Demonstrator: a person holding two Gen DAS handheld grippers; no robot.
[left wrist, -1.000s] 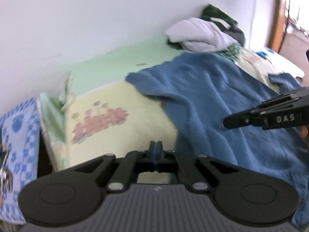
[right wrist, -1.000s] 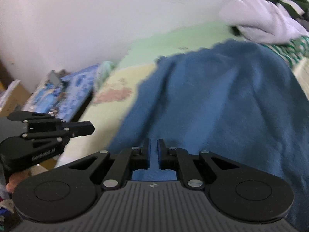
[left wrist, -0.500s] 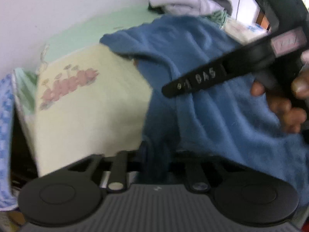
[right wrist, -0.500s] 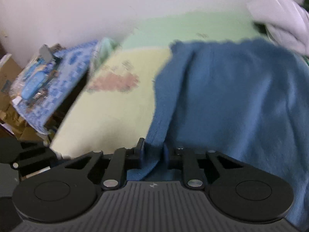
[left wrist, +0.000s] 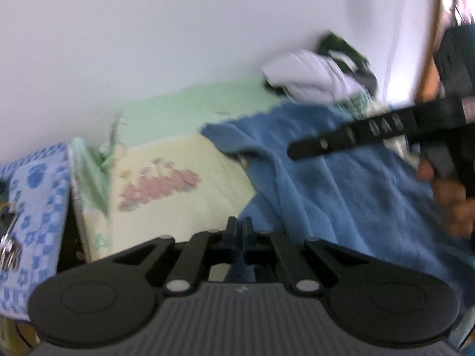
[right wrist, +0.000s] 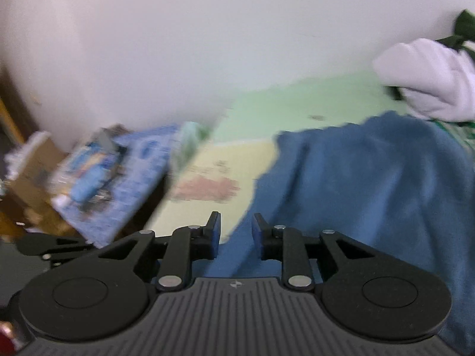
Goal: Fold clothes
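A blue fleece garment point(left wrist: 341, 184) lay spread over the bed, soft and nappy, with long creases running toward 6 o'clock and a ragged far hem. In the left view it filled the picture from centre to 4 o'clock; in the right view point(right wrist: 371, 184) it covered the right half. Under it the bed sheet point(left wrist: 178, 195) was smooth cotton, pale yellow with a pink printed motif and a mint green band along the white wall point(left wrist: 148, 44). A rumpled pile of white and dark green clothes point(left wrist: 317, 80) sat at the garment's far end, at 1 o'clock.

The left tool point(left wrist: 239, 231) was pinched fully together, and no cloth could be made out between its tips. The right tool point(right wrist: 236, 231) was opening, its blue pads apart with the garment's edge showing in the gap, untouched by either pad. Half a second earlier that edge had been bunched between those pads; a second earlier they had stood nearly closed. The right tool's dark body point(left wrist: 371, 133) crossed the left view at 2 o'clock.

At 9 o'clock the sheet dropped over the bed's edge beside a blue checked cloth point(left wrist: 32, 207). Bare yellow sheet lay open left of the garment.
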